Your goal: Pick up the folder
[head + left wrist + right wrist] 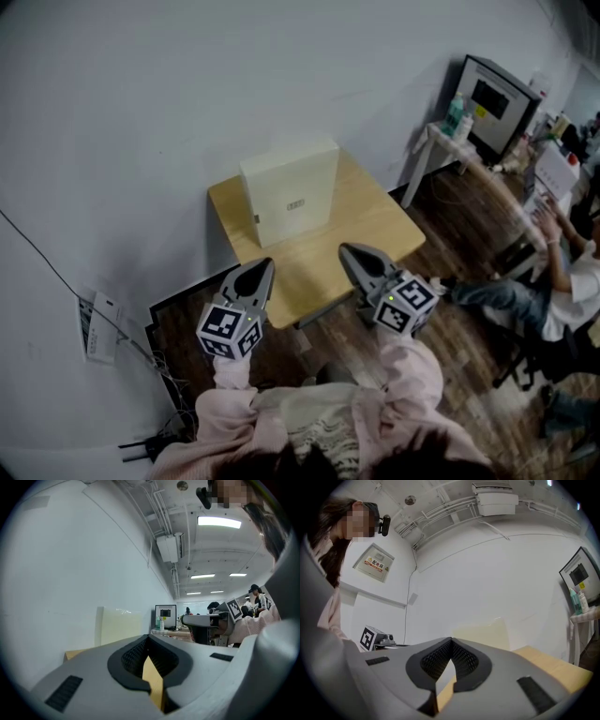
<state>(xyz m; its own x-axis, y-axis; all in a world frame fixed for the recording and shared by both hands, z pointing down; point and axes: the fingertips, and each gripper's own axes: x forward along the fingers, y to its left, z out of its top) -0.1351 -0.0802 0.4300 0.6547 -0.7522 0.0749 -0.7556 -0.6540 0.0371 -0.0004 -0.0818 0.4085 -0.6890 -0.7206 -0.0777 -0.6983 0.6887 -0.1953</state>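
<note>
You have one folder [291, 192] in front of you, a cream, box-like file standing upright on its bottom edge on the single small wooden table [375, 230]. It sits toward the table's far left corner, close to the far edge that meets the white wall. Its broad face, with a small label near the middle, looks toward the near edge and toward you. Its thin dimension runs back toward the wall, and its width runs along the far edge. The face looks nearly square from your head view, so I cannot tell whether height or width is the longer axis. One narrow side shows at the left end.

You hold two grippers, each with one marker cube. Your left gripper [263, 269] is at the near edge toward the near left corner, with its fingers pressed together on nothing. Your right gripper [348, 252] is over the near edge farther right, its fingers also together and empty. Both point level toward the folder and neither touches it. Bare tabletop lies between each tip and the folder.

Off the table's right edge, well apart, are one monitor [497, 98] on a white side table and one seated person [567, 281].
</note>
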